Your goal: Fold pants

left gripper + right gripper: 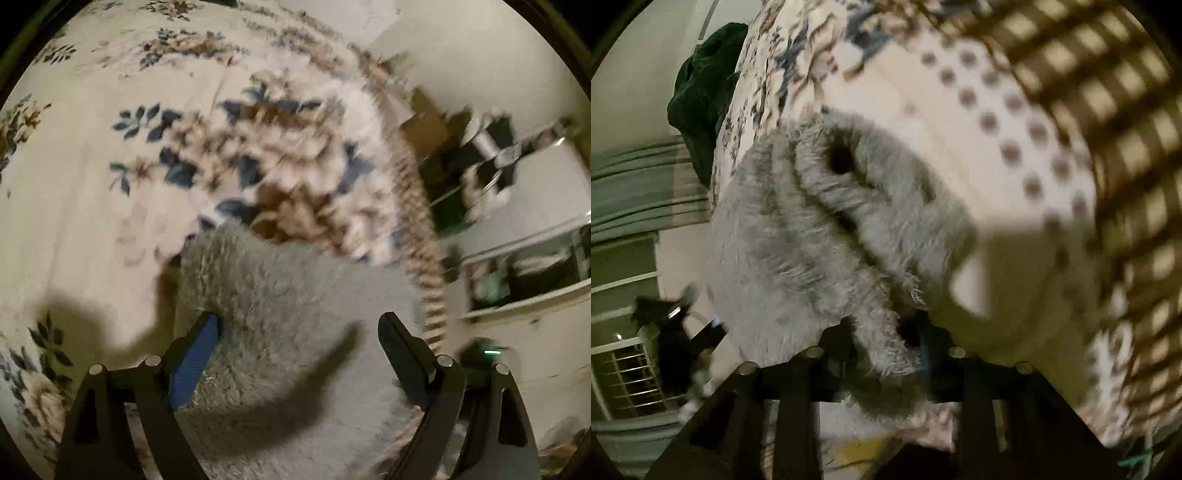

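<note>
The pants (pixel 280 314) are grey and fluffy and lie on a floral bedspread (pixel 110 192). In the left wrist view my left gripper (pixel 299 328) is open, its fingers spread wide over the grey fabric without pinching it. In the right wrist view the pants (pixel 812 229) lie bunched with folds and a dark opening. My right gripper (pixel 886 339) is shut on a bunch of the grey fabric, which hangs between its fingers. Both views are blurred by motion.
The bed edge has a brown patterned border (pixel 424 236). Beyond it are white shelves (pixel 535 273) and dark clutter (pixel 472 158). In the right wrist view a dark green cloth (pixel 705 92) lies at the bed's far side, next to a dotted cover (pixel 1015 129) and checked fabric (pixel 1108 92).
</note>
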Motion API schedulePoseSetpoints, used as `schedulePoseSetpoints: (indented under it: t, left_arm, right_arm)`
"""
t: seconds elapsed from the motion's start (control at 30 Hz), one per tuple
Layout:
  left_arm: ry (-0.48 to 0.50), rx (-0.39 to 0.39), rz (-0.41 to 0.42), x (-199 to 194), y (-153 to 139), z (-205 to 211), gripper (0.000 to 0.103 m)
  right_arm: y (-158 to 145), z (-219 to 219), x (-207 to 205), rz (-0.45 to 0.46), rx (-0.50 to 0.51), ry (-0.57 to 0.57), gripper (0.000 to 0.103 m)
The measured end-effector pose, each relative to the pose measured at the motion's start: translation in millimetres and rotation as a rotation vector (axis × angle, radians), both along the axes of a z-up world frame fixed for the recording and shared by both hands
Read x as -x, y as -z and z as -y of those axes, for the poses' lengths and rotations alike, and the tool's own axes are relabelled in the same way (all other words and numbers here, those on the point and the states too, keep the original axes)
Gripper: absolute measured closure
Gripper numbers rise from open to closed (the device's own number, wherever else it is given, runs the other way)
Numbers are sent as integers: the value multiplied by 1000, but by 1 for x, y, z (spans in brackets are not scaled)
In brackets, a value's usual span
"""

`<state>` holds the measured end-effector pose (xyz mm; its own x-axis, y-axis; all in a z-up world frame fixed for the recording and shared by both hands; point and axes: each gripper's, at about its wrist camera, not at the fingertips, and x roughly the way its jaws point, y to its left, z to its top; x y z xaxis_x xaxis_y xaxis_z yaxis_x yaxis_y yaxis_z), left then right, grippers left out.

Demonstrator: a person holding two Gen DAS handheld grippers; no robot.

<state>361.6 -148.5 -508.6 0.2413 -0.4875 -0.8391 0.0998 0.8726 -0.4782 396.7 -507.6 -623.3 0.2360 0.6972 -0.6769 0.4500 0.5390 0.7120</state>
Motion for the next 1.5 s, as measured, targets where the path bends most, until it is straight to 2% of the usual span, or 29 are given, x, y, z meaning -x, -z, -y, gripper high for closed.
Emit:
schedulePoseSetpoints:
  t: [0.07,0.13,0.17,0.2,0.27,0.37,0.4,0.43,0.47,0.53,0.63,0.7,0.77,0.9,0.97,1.0,1.1,1.2,1.3,1.33,1.37,1.4,1.43,1.5]
  left_arm:
    - [-5,-44,-7,-7,18,-2,15]
    - [-21,-26,-35,-19,34,-9,8]
    - [-26,-6,-50,-25,41,-13,5]
    - [-28,7,-63,-30,48,-15,4]
    - [-27,24,-82,-38,62,-19,0]
    - [-37,96,-142,-43,73,-27,0]
    - [-38,127,-148,-41,68,-30,0]
    - [-29,138,-143,-39,62,-31,0]
    - [-17,147,-133,-34,53,-32,0]
    - [-15,201,-119,-20,36,-38,0]
    - [-50,288,-104,5,20,-51,0]
    - [-55,285,-110,15,19,-53,0]
    - [-33,290,-111,24,24,-49,0]
    - [8,154,-151,25,54,-43,0]
    - [14,184,-165,21,66,-46,0]
    - [17,182,-167,19,69,-46,0]
    - [51,211,-157,13,78,-42,0]
    - [38,309,-195,8,90,-41,0]
    - [21,355,-194,8,87,-42,0]
    - [26,357,-181,10,82,-42,2]
    - [28,367,-170,13,78,-43,9]
    - [32,377,-160,15,73,-43,14]
    - [36,374,-152,17,66,-43,25]
    - [31,389,-144,20,53,-44,30]
  right_arm:
    - [-3,-3,20,-39,26,-11,73]
    - [1,0,33,-69,50,12,72]
    - [6,2,36,-67,82,30,68]
    - [7,3,36,-67,102,34,59]
    - [15,2,33,-77,152,24,52]
    - [19,0,30,-66,72,39,39]
    - [16,1,31,-26,30,54,27]
    - [13,2,33,2,12,59,7]
    - [8,1,35,47,-5,56,0]
    - [9,-4,38,96,-32,39,0]
    - [29,-18,30,104,-82,-1,0]
    - [42,-26,18,111,-116,-24,0]
    - [59,-38,7,112,-122,-57,0]
    - [61,-49,1,139,-165,-61,0]
    - [59,-49,5,127,-51,-106,0]
    - [61,-47,7,128,-56,-102,0]
    - [70,-46,9,117,-123,-62,0]
    - [77,-55,4,132,-191,-41,0]
    - [74,-70,-5,168,-245,-27,0]
    - [70,-76,-8,179,-220,-34,7]
    - [65,-80,-8,192,-183,-36,17]
    - [61,-83,-7,194,-147,-33,43]
    - [56,-83,-4,197,-137,-21,50]
    - [44,-85,-1,214,-102,-14,55]
